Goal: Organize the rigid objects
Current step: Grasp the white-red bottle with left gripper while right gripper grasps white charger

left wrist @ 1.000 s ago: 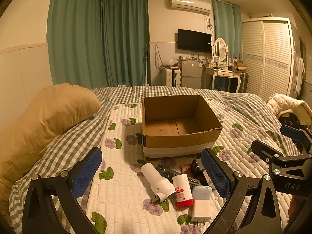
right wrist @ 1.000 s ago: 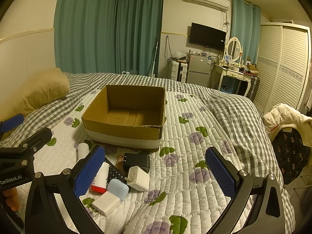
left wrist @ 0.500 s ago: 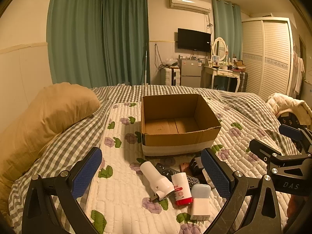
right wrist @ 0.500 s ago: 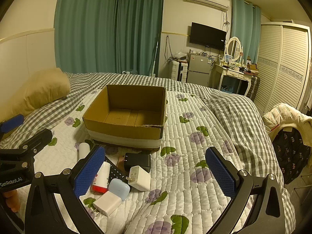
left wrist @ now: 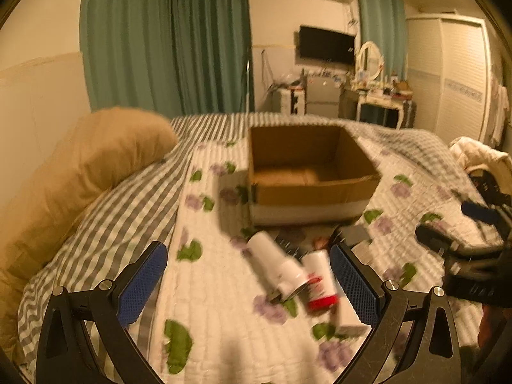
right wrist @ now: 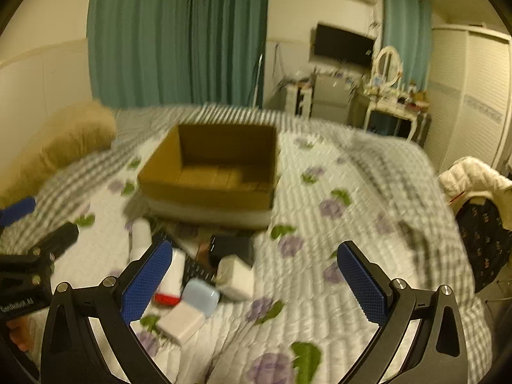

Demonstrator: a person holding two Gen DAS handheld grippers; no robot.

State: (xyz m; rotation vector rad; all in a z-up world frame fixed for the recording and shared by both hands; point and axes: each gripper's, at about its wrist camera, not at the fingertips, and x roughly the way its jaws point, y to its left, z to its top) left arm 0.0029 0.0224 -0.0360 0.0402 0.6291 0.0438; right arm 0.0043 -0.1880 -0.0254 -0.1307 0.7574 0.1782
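Since earlier frame: both views lower, nearer pile, blurred. Left tool [left wrist: 248,283] and right tool [right wrist: 252,280] gaping wide, empty. Step: approach, before first pick. Next: close on one item, carry to cardboard box [right wrist: 211,172]. Count: one box, empty; about seven items just before box on bed [right wrist: 352,224]: white bottle [left wrist: 275,262], red-capped tube [left wrist: 320,283], rest blurred.

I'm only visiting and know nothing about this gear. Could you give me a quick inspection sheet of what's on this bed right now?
Surface: floral quilt on a checked bedspread.
Job's things: open cardboard box, nothing seen inside; in front of it a heap: white cylinder, red-capped white tube, black adapter, white charger, pale blue case, white plug, black remote.
Clutter: tan pillow.
Grippers: left gripper and right gripper both open, holding nothing.
Cables: nothing seen on the bed.
Surroundings: green curtains, television, wardrobe.
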